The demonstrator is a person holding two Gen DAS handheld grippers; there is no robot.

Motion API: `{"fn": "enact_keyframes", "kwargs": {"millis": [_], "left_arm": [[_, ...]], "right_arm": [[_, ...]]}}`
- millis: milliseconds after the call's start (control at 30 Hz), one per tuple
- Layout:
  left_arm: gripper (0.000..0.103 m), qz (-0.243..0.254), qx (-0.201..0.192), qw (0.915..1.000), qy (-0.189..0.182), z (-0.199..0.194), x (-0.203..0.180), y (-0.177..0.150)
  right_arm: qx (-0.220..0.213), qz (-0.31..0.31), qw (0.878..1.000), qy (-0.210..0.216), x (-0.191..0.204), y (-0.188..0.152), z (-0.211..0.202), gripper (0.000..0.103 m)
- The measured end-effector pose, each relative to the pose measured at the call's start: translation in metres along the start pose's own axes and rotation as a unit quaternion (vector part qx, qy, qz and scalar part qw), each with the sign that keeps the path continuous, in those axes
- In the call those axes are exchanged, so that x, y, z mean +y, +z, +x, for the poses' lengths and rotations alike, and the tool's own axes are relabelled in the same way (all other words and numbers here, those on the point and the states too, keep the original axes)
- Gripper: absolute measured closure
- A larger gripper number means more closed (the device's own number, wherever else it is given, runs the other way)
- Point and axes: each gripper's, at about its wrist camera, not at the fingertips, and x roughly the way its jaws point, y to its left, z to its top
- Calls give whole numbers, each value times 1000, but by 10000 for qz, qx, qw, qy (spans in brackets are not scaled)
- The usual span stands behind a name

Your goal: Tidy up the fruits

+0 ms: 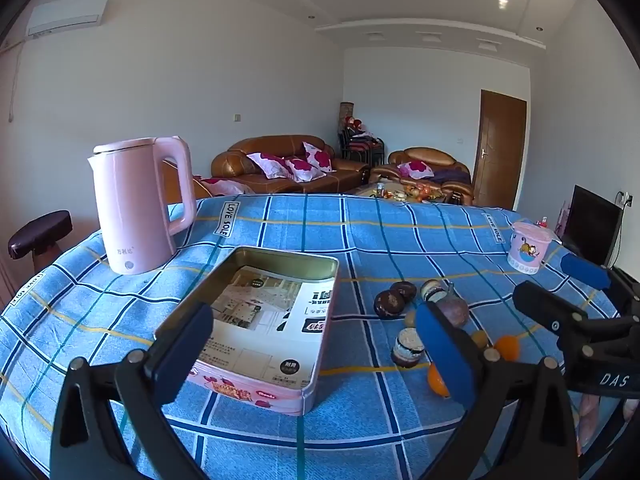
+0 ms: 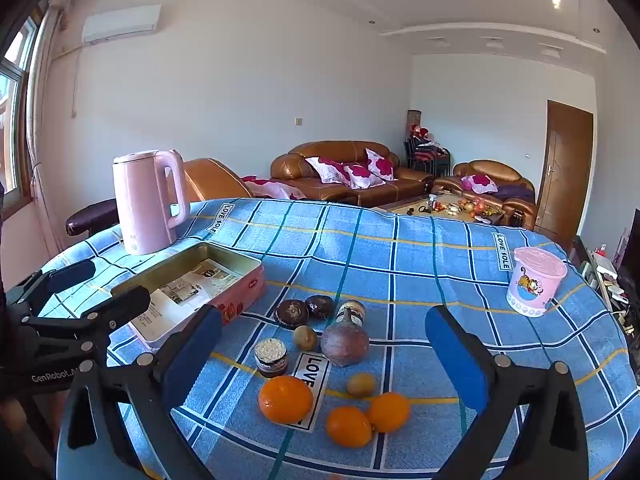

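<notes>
Three oranges [image 2: 285,399] lie nearest me on the blue checked cloth, beside two small yellow-brown fruits [image 2: 361,384]. Behind them sits a brownish pomegranate [image 2: 345,342], with two dark round pieces [image 2: 291,313] farther back. An open pink tin [image 2: 240,292], lined with printed paper, stands to their left. My right gripper [image 2: 322,316] hovers open over the fruit group with nothing between its fingers. My left gripper [image 1: 312,312] is open above the tin [image 1: 276,384], holding nothing. In the left wrist view the pomegranate [image 1: 454,310] and an orange [image 1: 507,347] are partly hidden behind its right finger.
A pink kettle [image 1: 136,208] stands at the table's far left and a pink cartoon tub [image 2: 534,286] at the far right. Two small lidded jars [image 2: 271,357] sit among the fruit. Beyond the table are sofas, a stool and a door.
</notes>
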Motion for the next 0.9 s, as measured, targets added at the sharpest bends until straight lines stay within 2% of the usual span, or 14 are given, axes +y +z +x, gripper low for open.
{"fn": "enact_keyframes", "kwargs": {"millis": [900], "left_arm": [[0, 65, -18, 9999, 130, 0, 2, -1]], "right_arm": [[42, 117, 9999, -2, -1, -7, 0, 1]]}}
